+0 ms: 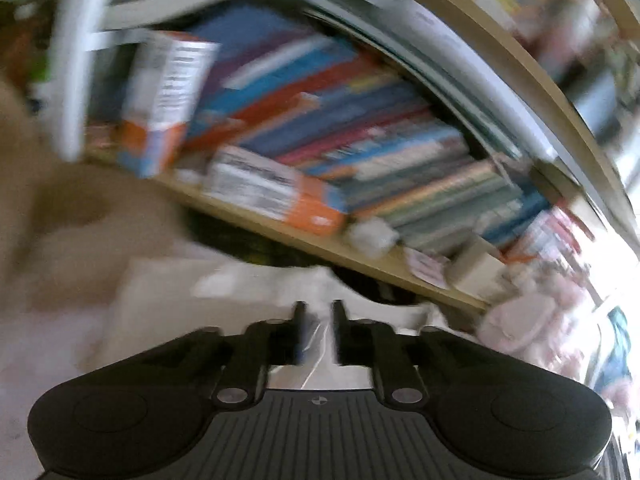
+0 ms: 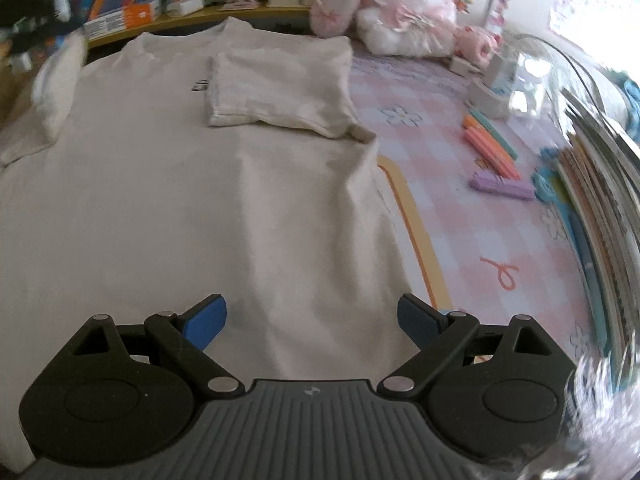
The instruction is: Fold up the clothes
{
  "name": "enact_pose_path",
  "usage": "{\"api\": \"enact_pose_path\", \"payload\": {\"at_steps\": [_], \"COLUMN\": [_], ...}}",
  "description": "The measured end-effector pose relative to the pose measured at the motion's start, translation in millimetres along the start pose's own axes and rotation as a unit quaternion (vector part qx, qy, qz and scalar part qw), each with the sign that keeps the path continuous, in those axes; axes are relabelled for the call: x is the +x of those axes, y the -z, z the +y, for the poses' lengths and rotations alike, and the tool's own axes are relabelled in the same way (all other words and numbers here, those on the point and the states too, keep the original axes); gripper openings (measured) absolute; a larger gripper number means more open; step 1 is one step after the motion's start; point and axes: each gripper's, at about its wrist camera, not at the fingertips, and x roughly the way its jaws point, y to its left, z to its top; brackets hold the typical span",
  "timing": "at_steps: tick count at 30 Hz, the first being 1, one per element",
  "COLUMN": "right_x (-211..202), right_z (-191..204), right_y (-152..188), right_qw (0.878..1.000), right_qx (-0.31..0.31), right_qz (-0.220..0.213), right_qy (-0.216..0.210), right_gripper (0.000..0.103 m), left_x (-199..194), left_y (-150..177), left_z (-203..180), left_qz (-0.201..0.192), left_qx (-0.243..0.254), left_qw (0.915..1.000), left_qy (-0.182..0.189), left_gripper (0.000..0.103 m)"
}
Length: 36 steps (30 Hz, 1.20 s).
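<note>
A white T-shirt (image 2: 180, 200) lies flat on a pink checked cover (image 2: 460, 208), collar toward the far shelf. Its right side with the sleeve (image 2: 280, 84) is folded in over the chest. In the right wrist view the left sleeve (image 2: 60, 76) is lifted and blurred at the far left, under my left gripper (image 2: 24, 8). The left wrist view is badly blurred. There my left gripper (image 1: 318, 308) has its jaws close together over white cloth (image 1: 240, 288), apparently pinching the sleeve. My right gripper (image 2: 312, 312) stands wide open just above the shirt's lower part, with nothing between its blue pads (image 2: 206, 320).
A wooden shelf (image 1: 320, 240) packed with books (image 1: 360, 132) and boxes runs along the far edge. A pink and white plush rabbit (image 2: 404, 8) sits at the back right. Coloured markers (image 2: 492, 144), a clear plastic container (image 2: 528, 76) and a stack of books (image 2: 600, 184) line the right side.
</note>
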Motion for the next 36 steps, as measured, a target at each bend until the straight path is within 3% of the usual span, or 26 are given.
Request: {"api": "enact_pose_path", "payload": {"at_steps": [2, 4, 7, 9, 15, 16, 17, 19, 20, 22, 24, 27, 30, 33, 36], "right_x": [-2.2, -3.5, -2.2, 0.6, 6.6, 6.2, 5.7, 5.2, 5.1, 5.1, 6.0, 8.6, 9.3, 9.4, 9.2], "right_z": [6.8, 10.5, 8.0, 4.4, 4.2, 5.5, 6.9, 9.0, 9.7, 8.9, 7.0, 5.1, 6.7, 11.0, 13.4], "right_y": [-0.7, -0.8, -1.5, -1.8, -3.2, -3.4, -3.5, -3.3, -3.4, -3.2, -3.0, -4.4, -6.1, -7.3, -10.3], "right_qw": [1.0, 0.999, 1.0, 1.0, 1.0, 1.0, 1.0, 1.0, 0.999, 0.999, 1.0, 1.0, 1.0, 0.999, 0.999], "right_qx": [-0.02, -0.031, -0.024, -0.012, -0.001, -0.005, -0.01, -0.018, -0.02, -0.021, -0.018, -0.01, -0.012, -0.024, -0.029], "right_qz": [-0.007, -0.012, -0.011, -0.006, 0.004, 0.002, 0.001, -0.001, -0.001, -0.002, 0.0, 0.004, 0.003, 0.002, -0.002], "right_qy": [-0.005, -0.007, -0.009, -0.01, -0.021, -0.022, -0.024, -0.026, -0.026, -0.025, -0.023, -0.025, -0.027, -0.031, -0.033], "right_gripper": [0.093, 0.093, 0.093, 0.093, 0.093, 0.093, 0.093, 0.093, 0.093, 0.093, 0.093, 0.093, 0.093, 0.093, 0.093], "left_x": [-6.2, -19.1, -32.6, -39.1, -43.5, -42.4, -40.0, -36.7, -39.6, -48.1, -50.0, -42.4, -41.9, -58.5, -80.7], "left_y": [5.3, 18.1, 43.9, 69.5, 127.4, 133.1, 136.6, 137.8, 134.7, 127.8, 126.0, 131.3, 129.3, 126.5, 127.2], "left_z": [-3.2, 0.6, 5.0, 4.3, -8.3, -10.1, -11.9, -11.6, -9.8, -7.8, -10.5, -11.4, -4.3, 0.7, 3.9], "left_qz": [0.003, -0.004, 0.02, 0.043, 0.06, 0.056, 0.056, 0.06, 0.057, 0.051, 0.059, 0.089, 0.114, 0.1, 0.078], "left_qx": [0.002, 0.018, 0.074, 0.124, 0.205, 0.214, 0.226, 0.234, 0.219, 0.191, 0.199, 0.229, 0.199, 0.169, 0.153], "left_qw": [0.9997, 0.9996, 0.9964, 0.9892, 0.9738, 0.9714, 0.9677, 0.9644, 0.9688, 0.9765, 0.9756, 0.9671, 0.9718, 0.9797, 0.9839], "left_qy": [0.023, 0.023, -0.037, -0.064, -0.078, -0.087, -0.097, -0.108, -0.1, -0.087, -0.071, -0.065, -0.055, -0.041, -0.051], "left_gripper": [0.068, 0.077, 0.077, 0.077, 0.075, 0.061, 0.033, 0.021, 0.004, 0.003, 0.004, 0.009, 0.01, 0.025, 0.045]}}
